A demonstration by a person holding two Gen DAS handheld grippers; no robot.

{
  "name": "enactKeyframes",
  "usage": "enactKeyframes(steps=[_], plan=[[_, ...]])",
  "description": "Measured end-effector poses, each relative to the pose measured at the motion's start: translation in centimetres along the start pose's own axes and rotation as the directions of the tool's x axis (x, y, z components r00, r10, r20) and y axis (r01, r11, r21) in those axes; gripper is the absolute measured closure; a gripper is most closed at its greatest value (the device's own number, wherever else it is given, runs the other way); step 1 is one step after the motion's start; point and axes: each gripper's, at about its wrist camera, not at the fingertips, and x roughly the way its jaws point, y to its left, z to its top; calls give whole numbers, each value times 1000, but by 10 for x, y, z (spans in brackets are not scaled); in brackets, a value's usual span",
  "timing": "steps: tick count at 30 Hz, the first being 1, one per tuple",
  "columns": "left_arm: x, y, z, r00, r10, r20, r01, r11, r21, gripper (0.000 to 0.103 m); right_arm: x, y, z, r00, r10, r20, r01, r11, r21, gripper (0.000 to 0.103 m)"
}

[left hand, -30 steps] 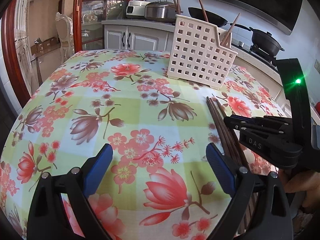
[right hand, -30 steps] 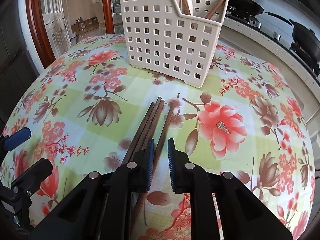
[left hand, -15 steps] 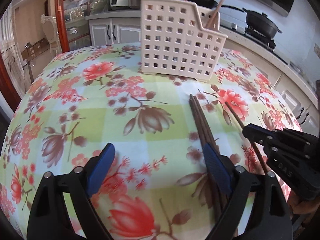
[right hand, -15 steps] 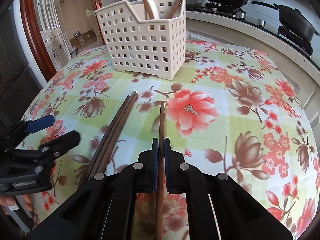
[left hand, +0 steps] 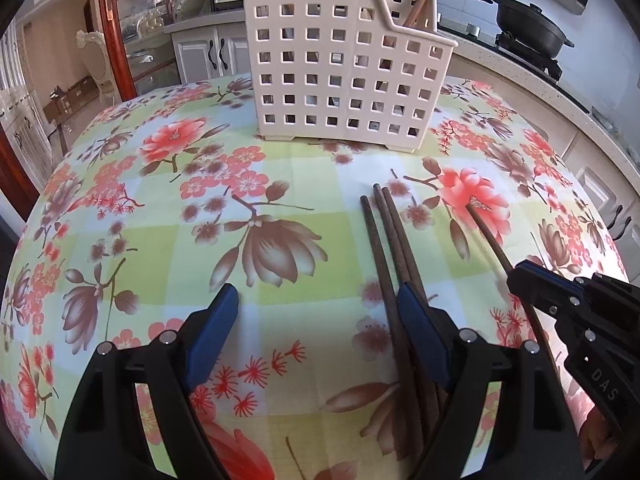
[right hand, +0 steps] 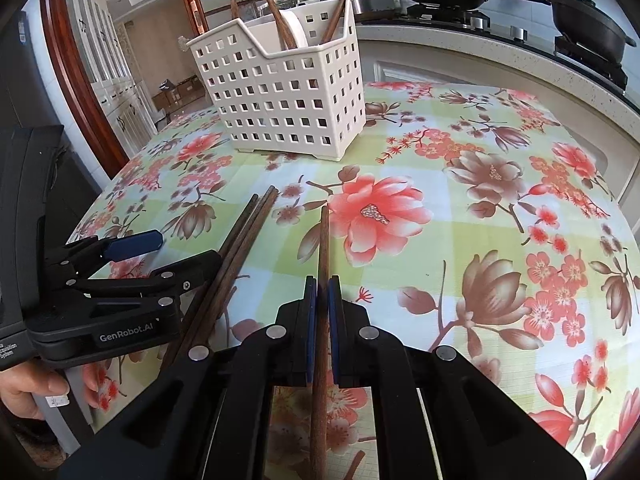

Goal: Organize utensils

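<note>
1. Gripping a single brown chopstick (right hand: 323, 248) between its blue pads, my right tool (right hand: 322, 292) is clamped tight on it.
2. My left tool (left hand: 316, 312) has just been narrowing but remains wide; its right pad sits against three loose chopsticks (left hand: 384, 240), nothing pinched.
3. Those three lie side by side on the floral surface (left hand: 160, 208).
4. Beyond them stands the white holed basket (right hand: 288, 92), more chopsticks upright inside.

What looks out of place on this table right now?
Three chopsticks lie loose on the floral tablecloth instead of standing in the white basket. The right gripper holds a fourth chopstick. Nothing looks spilled or damaged.
</note>
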Motion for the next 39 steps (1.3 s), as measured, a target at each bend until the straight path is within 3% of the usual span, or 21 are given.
enactKeyframes(steps=[3, 6, 11, 19, 31, 39], plan=[[2, -3, 1, 1000, 15, -3, -15, 1000, 12, 26, 1, -2, -1, 1000, 7, -2, -7, 1000, 9, 97], [4, -10, 5, 1000, 21, -4, -20, 999, 35, 33, 0, -2, -1, 1000, 8, 1, -8, 1000, 9, 97], [2, -24, 6, 1000, -4, -1, 4, 996, 91, 66, 0, -5, -1, 1000, 4, 0, -4, 1000, 18, 97], [1, -29, 7, 999, -39, 8, 38, 992, 120, 94, -2, -6, -1, 1000, 5, 2, -5, 1000, 20, 97], [-10, -15, 1, 995, -93, 39, 92, 995, 34, 98, -11, -5, 0, 999, 11, 32, -12, 1000, 19, 97], [-54, -7, 6, 987, -89, 137, 83, 996, 45, 98, -34, 9, 10, 994, 33, 107, -32, 999, -15, 97]])
